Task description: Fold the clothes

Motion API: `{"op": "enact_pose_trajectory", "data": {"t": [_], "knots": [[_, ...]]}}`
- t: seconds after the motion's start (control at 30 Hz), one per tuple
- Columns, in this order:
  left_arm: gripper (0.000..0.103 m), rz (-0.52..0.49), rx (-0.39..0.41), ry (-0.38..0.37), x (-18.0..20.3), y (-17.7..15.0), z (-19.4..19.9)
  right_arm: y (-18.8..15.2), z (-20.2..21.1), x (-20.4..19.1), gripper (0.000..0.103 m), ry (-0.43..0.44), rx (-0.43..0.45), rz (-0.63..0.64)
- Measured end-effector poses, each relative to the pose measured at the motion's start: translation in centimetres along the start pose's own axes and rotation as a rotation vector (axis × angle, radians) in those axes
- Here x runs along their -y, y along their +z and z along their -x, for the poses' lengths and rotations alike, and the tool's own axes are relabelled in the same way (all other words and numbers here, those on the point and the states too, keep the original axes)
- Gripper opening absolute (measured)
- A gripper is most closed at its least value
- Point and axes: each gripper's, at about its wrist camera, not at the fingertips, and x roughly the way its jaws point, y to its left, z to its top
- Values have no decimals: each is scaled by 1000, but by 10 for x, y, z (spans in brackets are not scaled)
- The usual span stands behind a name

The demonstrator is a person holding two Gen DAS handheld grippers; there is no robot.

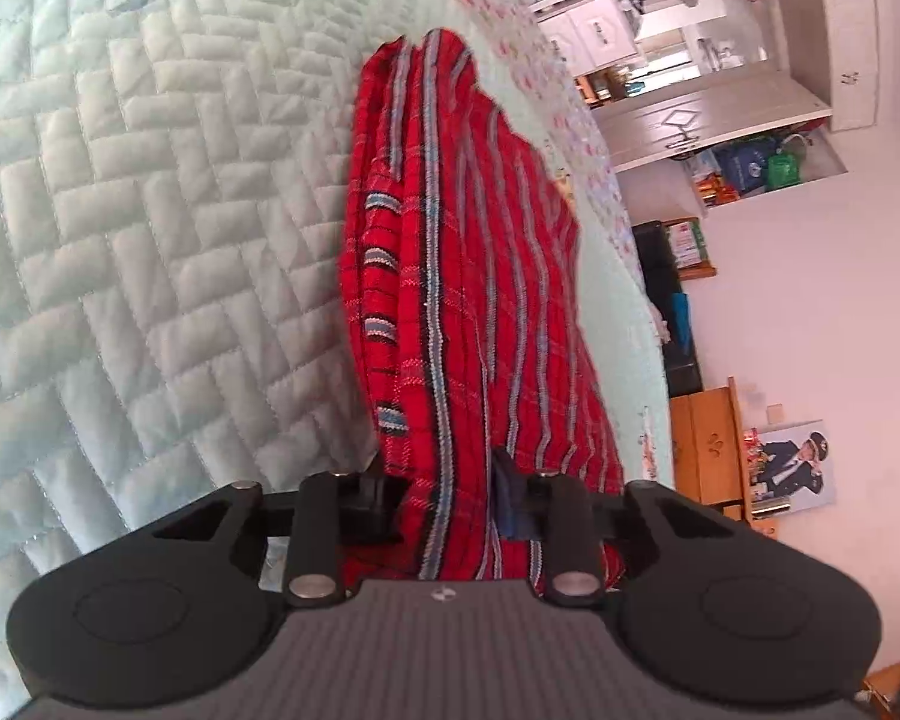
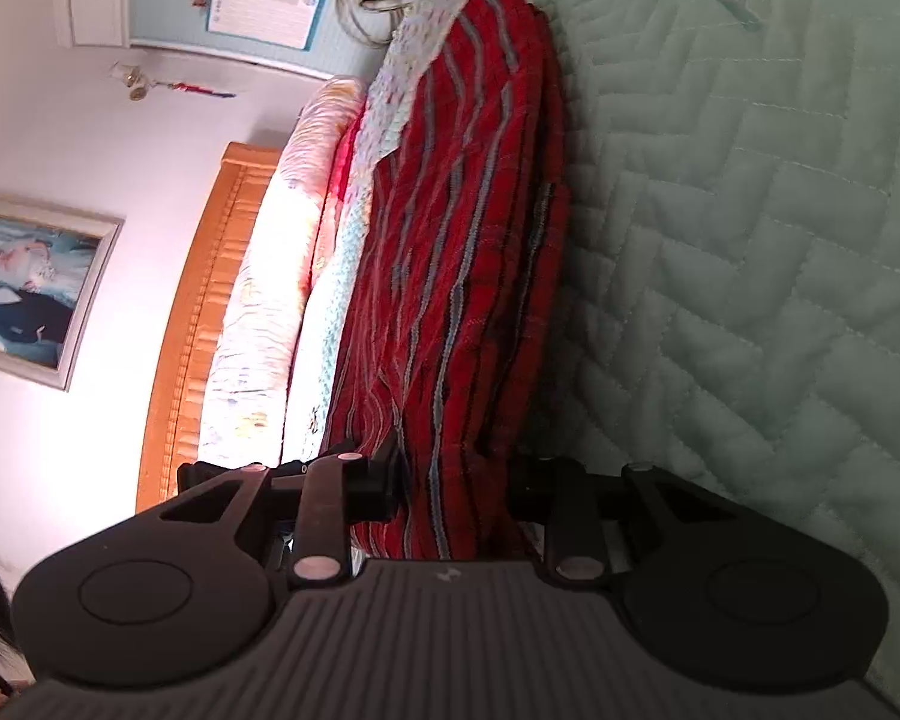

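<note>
on the quilted bed (image 1: pixel 120 210), each gripper (image 1: pixel 450 498) (image 2: pixel 459 480) pinches an end of the red striped garment (image 1: pixel 450 270), stretched lengthwise between them.

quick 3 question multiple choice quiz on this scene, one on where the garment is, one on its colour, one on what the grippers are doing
1. Where does the striped garment lie?
A. on a quilted bedspread
B. on a wooden floor
C. in a basket

2. What is its main colour?
A. green
B. red
C. white

3. What state are the left gripper and right gripper in?
A. both open, away from the cloth
B. only the left is closed on cloth
C. both closed on the cloth

Answers:
1 A, pale quilted fabric runs alongside it in both views.
2 B, red with thin blue-grey stripes.
3 C, each wrist view shows cloth pinched between its fingers.
</note>
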Motion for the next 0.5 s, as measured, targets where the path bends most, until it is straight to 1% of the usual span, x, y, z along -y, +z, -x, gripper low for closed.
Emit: {"op": "enact_pose_trajectory", "data": {"t": [0.1, 0.2, 0.37, 0.5], "knots": [[31, -22, -6, -7, 4, -8, 7, -2, 5, -16, 27, 7, -29, 42], [31, -35, -11, -21, 10, -26, 17, -15, 20, -27, 27, 11, -54, 69], [31, -81, -48, -17, 23, -74, 34, -55, 60, -33, 27, -1, -68, 58], [31, -126, -85, -9, 30, -123, 50, -102, 96, -34, 27, -12, -52, 39]]}}
